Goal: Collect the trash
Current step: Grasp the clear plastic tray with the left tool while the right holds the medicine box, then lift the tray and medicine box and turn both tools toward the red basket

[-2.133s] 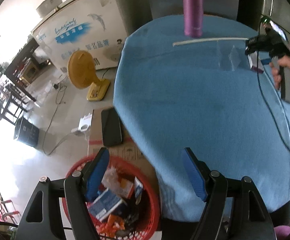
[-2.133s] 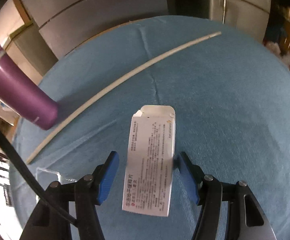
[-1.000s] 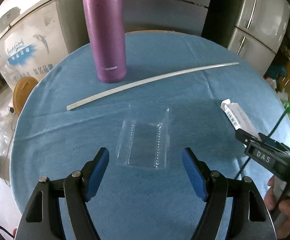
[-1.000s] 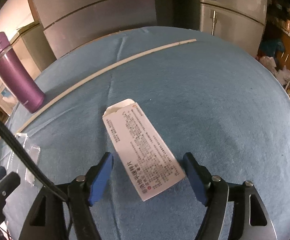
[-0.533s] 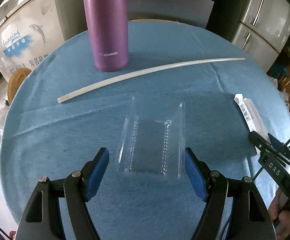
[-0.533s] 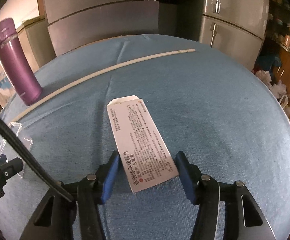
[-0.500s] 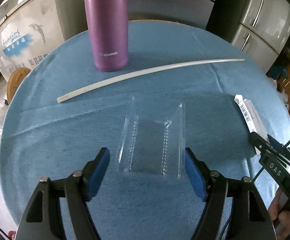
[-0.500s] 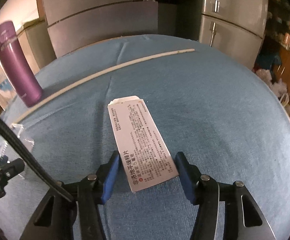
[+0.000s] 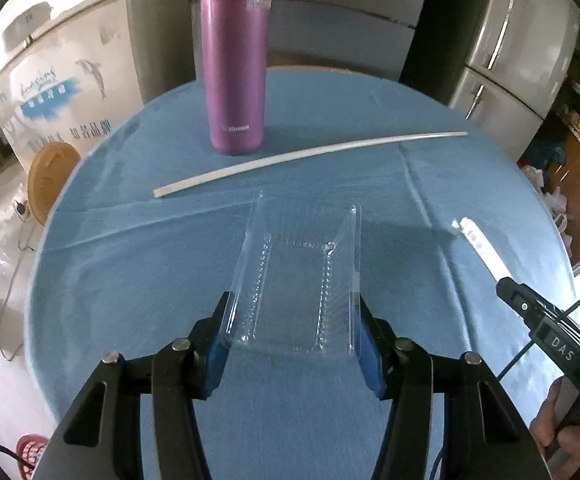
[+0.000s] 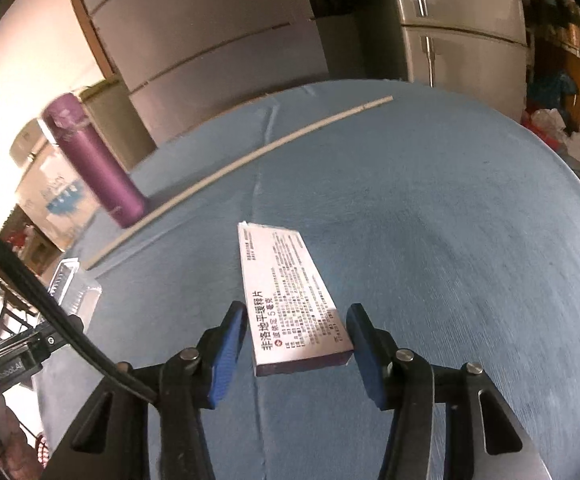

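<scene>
A clear plastic blister tray (image 9: 296, 280) sits between the blue pads of my left gripper (image 9: 292, 344); the jaws press its two side edges and it tilts up off the blue tablecloth (image 9: 129, 280). It also shows in the right wrist view (image 10: 74, 290). A white medicine box (image 10: 285, 292) with printed text is clamped at its near end in my right gripper (image 10: 296, 350) and lifted above the cloth; it also shows in the left wrist view (image 9: 480, 246).
A purple flask (image 9: 235, 60) stands at the table's far side, also in the right wrist view (image 10: 93, 160). A long white strip (image 9: 310, 156) lies across the cloth. A red basket (image 9: 29, 454) sits on the floor at lower left. Fridges stand behind the table.
Both grippers have closed: the left onto the clear tray, the right onto the medicine box. Both items have risen off the cloth.
</scene>
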A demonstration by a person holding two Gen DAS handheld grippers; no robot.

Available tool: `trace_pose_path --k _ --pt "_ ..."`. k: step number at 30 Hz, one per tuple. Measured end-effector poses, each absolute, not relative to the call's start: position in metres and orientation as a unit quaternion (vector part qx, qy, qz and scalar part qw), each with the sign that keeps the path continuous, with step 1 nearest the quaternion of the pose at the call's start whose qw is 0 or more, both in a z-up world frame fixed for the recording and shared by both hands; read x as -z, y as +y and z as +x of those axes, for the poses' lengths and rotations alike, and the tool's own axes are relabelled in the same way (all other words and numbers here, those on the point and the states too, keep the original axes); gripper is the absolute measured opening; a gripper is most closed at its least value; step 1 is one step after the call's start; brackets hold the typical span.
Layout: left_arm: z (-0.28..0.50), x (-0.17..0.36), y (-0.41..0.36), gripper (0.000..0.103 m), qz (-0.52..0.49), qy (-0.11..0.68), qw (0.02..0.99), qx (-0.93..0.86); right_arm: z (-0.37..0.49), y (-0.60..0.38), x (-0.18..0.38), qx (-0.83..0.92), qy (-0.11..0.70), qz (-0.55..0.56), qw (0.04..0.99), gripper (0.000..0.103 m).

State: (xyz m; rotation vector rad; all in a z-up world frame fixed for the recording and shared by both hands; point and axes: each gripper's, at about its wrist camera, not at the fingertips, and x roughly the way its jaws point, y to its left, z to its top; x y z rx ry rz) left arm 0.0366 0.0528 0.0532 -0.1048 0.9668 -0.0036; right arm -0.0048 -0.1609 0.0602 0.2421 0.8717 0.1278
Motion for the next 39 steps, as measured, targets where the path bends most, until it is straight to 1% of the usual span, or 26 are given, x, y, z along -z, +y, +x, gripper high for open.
trace_pose_path --k 4,12,18,20,23,25,29,30,31,32,33,37,39 --pt "0.006 -0.071 0.046 0.057 -0.040 0.450 0.892 0.000 -0.026 -0.161 -0.070 -0.072 0.416 0.109 0.900 0.054" --pt "-0.061 -0.079 0.043 0.057 -0.022 0.450 0.893 0.002 -0.077 -0.174 -0.059 -0.089 0.466 0.120 0.872 0.053" --pt "-0.099 -0.059 0.039 0.057 -0.009 0.471 0.882 0.017 -0.118 -0.175 -0.046 -0.085 0.500 0.090 0.857 0.053" --pt "-0.104 -0.046 0.039 0.057 -0.009 0.486 0.873 0.019 -0.120 -0.175 -0.040 -0.082 0.514 0.090 0.849 0.055" --pt "-0.103 -0.033 0.044 0.057 -0.016 0.501 0.865 0.017 -0.119 -0.174 -0.043 -0.072 0.513 0.086 0.851 0.059" --pt "-0.100 -0.026 0.046 0.058 -0.019 0.507 0.861 0.020 -0.114 -0.171 -0.043 -0.066 0.516 0.083 0.850 0.065" --pt "-0.098 -0.015 0.050 0.059 -0.029 0.516 0.856 0.026 -0.106 -0.161 -0.041 -0.050 0.510 0.054 0.857 0.065" --pt "-0.098 -0.014 0.051 0.062 -0.031 0.518 0.854 0.029 -0.106 -0.158 -0.040 -0.046 0.507 0.041 0.860 0.065" --pt "-0.097 -0.011 0.052 0.063 -0.034 0.522 0.852 0.033 -0.106 -0.153 -0.040 -0.040 0.503 0.023 0.863 0.064" --pt "-0.097 -0.008 0.051 0.065 -0.038 0.523 0.851 0.036 -0.107 -0.149 -0.038 -0.034 0.500 0.006 0.865 0.059" --pt "-0.095 -0.006 0.050 0.065 -0.039 0.524 0.850 0.038 -0.108 -0.145 -0.038 -0.027 0.495 -0.009 0.868 0.051" --pt "-0.094 -0.004 0.050 0.065 -0.033 0.506 0.861 0.043 -0.109 -0.145 -0.040 -0.025 0.491 -0.009 0.871 0.051" --pt "-0.093 -0.005 0.051 0.057 -0.042 0.501 0.863 0.043 -0.111 -0.149 -0.042 -0.028 0.492 -0.001 0.870 0.051"
